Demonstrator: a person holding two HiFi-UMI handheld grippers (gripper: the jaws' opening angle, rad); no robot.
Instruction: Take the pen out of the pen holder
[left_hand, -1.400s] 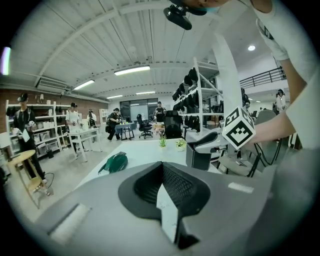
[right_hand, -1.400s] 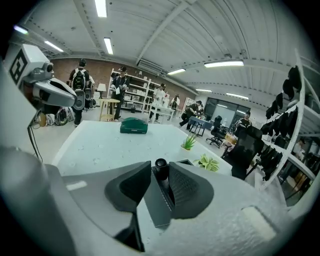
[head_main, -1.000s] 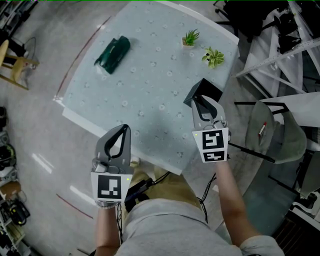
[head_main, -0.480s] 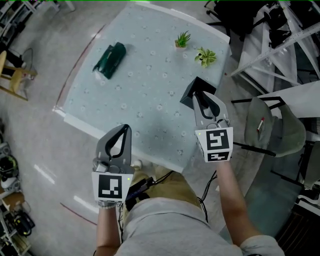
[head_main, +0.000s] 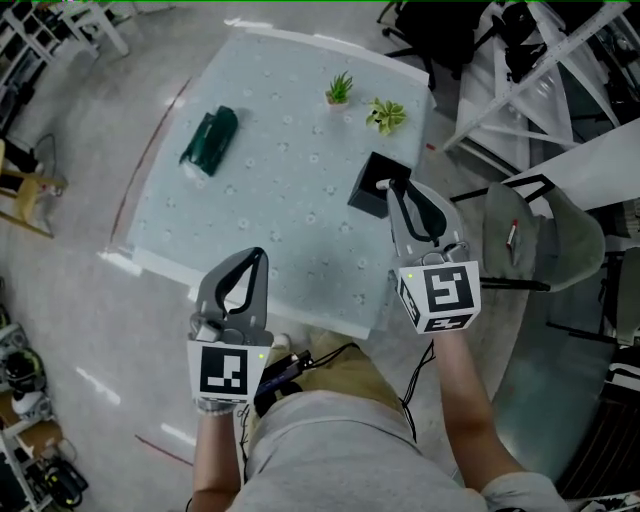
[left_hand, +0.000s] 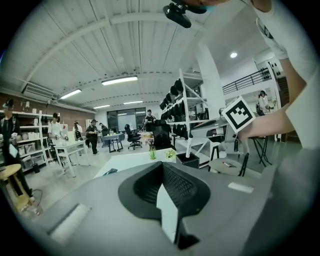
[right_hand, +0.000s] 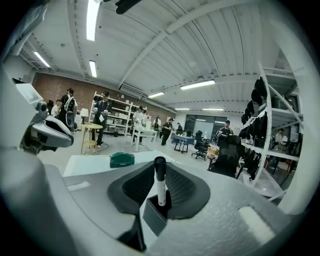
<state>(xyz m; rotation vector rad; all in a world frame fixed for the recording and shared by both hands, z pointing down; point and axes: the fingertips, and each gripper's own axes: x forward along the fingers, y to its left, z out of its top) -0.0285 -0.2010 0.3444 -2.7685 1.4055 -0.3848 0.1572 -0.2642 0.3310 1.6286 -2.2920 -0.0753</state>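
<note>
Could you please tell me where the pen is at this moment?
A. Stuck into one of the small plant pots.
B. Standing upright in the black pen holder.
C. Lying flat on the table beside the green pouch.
B, since the pen stands upright, cap at the top, with its lower end inside the black pen holder.

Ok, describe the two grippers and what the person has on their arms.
Both the left gripper and right gripper are grey, with curved jaws lined by black ribbed pads. Each carries a white cube with black square markers and a small green light. The person wears a grey short-sleeved shirt; black cables trail at the waist.
</note>
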